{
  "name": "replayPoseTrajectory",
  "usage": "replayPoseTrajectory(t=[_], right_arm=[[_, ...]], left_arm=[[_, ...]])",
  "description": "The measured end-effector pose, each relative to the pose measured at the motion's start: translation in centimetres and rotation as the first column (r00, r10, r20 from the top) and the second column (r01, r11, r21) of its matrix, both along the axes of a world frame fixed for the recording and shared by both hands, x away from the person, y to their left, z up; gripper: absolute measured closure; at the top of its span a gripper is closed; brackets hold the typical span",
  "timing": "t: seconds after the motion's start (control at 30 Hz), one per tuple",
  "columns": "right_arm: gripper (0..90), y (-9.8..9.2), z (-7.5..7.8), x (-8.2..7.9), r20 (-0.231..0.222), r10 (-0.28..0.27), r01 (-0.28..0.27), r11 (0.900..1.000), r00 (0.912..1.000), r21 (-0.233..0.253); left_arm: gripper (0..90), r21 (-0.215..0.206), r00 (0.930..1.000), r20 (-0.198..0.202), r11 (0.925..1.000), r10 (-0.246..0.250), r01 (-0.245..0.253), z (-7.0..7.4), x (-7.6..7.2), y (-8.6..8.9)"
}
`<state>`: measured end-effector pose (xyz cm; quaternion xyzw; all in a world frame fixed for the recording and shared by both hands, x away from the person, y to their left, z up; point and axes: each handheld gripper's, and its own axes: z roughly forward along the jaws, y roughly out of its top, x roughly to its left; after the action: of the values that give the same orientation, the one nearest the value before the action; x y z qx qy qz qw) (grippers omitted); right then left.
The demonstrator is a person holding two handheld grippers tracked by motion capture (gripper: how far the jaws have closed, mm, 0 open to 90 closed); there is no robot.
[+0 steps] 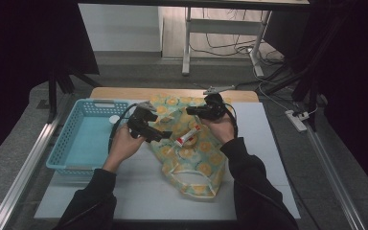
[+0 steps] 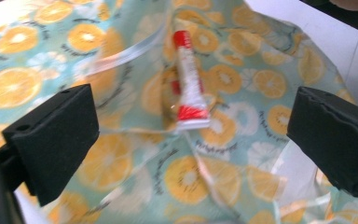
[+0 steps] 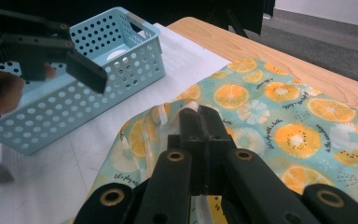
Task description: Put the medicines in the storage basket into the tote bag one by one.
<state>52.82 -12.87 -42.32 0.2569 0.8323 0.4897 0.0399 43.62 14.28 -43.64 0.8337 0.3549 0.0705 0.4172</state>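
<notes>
Two hand-held grippers work over the bench [image 1: 139, 191]. At far left we see a blue basket [image 1: 84, 136]. Beside it, our left hand-held gripper [image 1: 159, 135] hovers with jaws spread wide above the orange-print bag [image 1: 191, 158], where a red-and-white tube [image 2: 188, 84] lies. To the right, our right hand-held gripper [image 3: 198, 114] is clamped on the bag's clear edge, lifting it.

Dark long sleeves [image 1: 249, 167], black grippers, black foam-padded fingers [image 2: 56, 140], trailing black cable [image 1: 117, 125]
</notes>
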Motion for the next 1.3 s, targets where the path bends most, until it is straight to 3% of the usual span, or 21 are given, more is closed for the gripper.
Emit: replayPoseTrajectory(t=[0.27, 0.43, 0.53, 0.73, 0.83, 1.0, 1.07, 1.17, 1.3], right_arm=[[90.0, 0.0, -0.1, 0.0, -0.004, 0.002, -0.002, 1.000, 1.0000, 0.004], [90.0, 0.2, -0.1, -0.1, -0.004, 0.006, -0.006, 1.000, 1.0000, 0.007], [90.0, 0.2, -0.1, -0.1, -0.003, 0.007, -0.007, 1.000, 1.0000, 0.006], [90.0, 0.2, -0.2, -0.2, -0.002, 0.007, -0.007, 1.000, 1.0000, 0.004], [90.0, 0.2, -0.2, -0.1, -0.002, 0.006, -0.006, 1.000, 1.0000, 0.003], [90.0, 0.1, -0.2, -0.1, 0.000, 0.004, -0.004, 1.000, 1.0000, 0.002], [90.0, 0.1, -0.2, -0.1, 0.000, 0.005, -0.005, 1.000, 1.0000, 0.003], [90.0, 0.1, -0.2, -0.1, 0.001, 0.005, -0.005, 1.000, 1.0000, 0.003], [90.0, 0.1, -0.3, -0.1, -0.002, 0.006, -0.006, 1.000, 1.0000, 0.002]], left_arm=[[0.0, -0.003, 0.9979, 0.009, 0.9979, 0.064, -0.064, -0.3, -0.8, 4.0], [0.5, -0.021, 0.9921, 0.015, 0.9921, 0.124, -0.124, -0.2, -1.3, 6.8], [0.7, -0.002, 0.9864, 0.028, 0.9868, 0.162, -0.162, -0.3, -1.5, 8.6], [0.7, 0.013, 0.9708, 0.037, 0.9713, 0.237, -0.238, -0.9, -1.7, 10.9], [0.4, 0.037, 0.9600, 0.042, 0.9597, 0.277, -0.279, -1.3, -1.6, 11.7], [0.3, 0.036, 0.9400, 0.015, 0.9393, 0.341, -0.341, -1.8, -1.2, 13.1], [0.3, 0.059, 0.9333, 0.008, 0.9315, 0.359, -0.359, -2.1, -0.8, 13.4], [0.6, 0.083, 0.9273, -0.009, 0.9245, 0.374, -0.372, -2.7, -0.2, 13.9], [0.1, 0.102, 0.9255, -0.024, 0.9219, 0.378, -0.374, -3.4, 0.6, 14.3]])
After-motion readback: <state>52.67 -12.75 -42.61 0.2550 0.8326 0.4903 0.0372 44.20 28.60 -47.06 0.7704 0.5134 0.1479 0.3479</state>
